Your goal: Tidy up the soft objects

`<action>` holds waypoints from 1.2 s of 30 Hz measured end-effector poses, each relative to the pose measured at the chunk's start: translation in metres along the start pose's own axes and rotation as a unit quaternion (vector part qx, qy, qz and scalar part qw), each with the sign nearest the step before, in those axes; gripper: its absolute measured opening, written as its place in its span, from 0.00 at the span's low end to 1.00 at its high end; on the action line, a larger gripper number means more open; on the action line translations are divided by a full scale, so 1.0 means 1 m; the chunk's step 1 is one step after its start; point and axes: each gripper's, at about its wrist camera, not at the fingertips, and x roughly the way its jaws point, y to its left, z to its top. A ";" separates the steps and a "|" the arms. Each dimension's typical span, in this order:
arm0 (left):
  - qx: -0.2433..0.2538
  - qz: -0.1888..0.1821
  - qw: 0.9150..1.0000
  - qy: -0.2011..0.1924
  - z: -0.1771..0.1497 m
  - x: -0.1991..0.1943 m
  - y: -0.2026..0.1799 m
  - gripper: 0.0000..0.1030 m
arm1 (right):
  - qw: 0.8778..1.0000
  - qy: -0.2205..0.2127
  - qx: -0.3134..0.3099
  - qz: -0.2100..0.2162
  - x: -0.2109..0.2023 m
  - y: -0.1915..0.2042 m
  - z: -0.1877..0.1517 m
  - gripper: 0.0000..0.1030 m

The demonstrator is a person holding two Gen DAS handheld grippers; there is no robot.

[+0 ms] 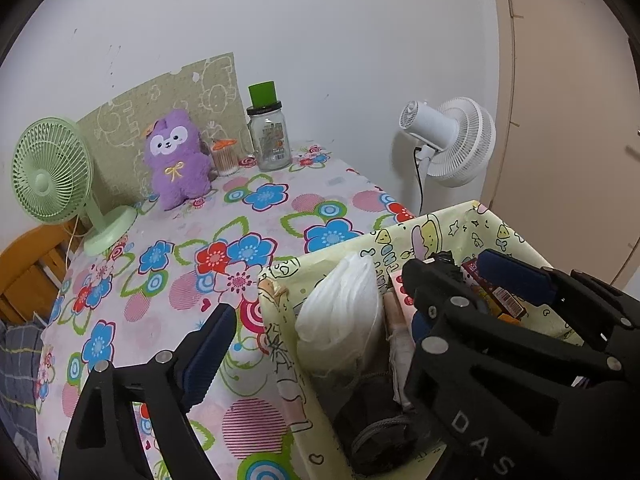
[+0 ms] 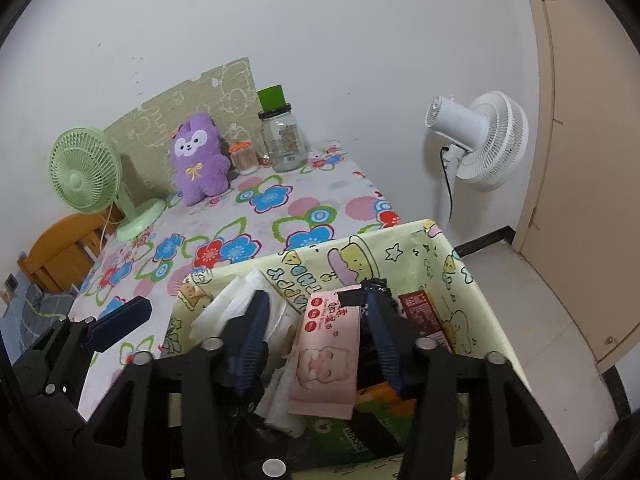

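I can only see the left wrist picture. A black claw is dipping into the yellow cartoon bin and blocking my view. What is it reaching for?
Observer: The right claw straddles a pink wipes pack with a baby's face printed on it. The jaws are open, with one finger on each side.
Visitor: Is anything under that pack?
Observer: Yes, a green packet lies flat, low in the bin, partly beneath the pink one.
Visitor: And what's past the bin?
Observer: A black skirting strip runs along the foot of the white wall.
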 end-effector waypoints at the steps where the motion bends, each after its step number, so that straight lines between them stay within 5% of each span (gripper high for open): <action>1: -0.001 0.000 1.000 -0.001 0.000 -0.001 0.001 0.89 | 1.000 -0.001 0.000 -0.001 -0.001 0.001 0.000 0.59; 10: -0.008 0.008 1.000 -0.008 -0.006 -0.010 0.007 0.94 | 1.000 -0.007 -0.007 -0.017 -0.009 0.011 -0.004 0.79; 36: -0.080 0.039 0.994 -0.058 -0.035 -0.078 0.079 0.99 | 0.997 -0.057 -0.052 -0.023 -0.061 0.074 -0.015 0.91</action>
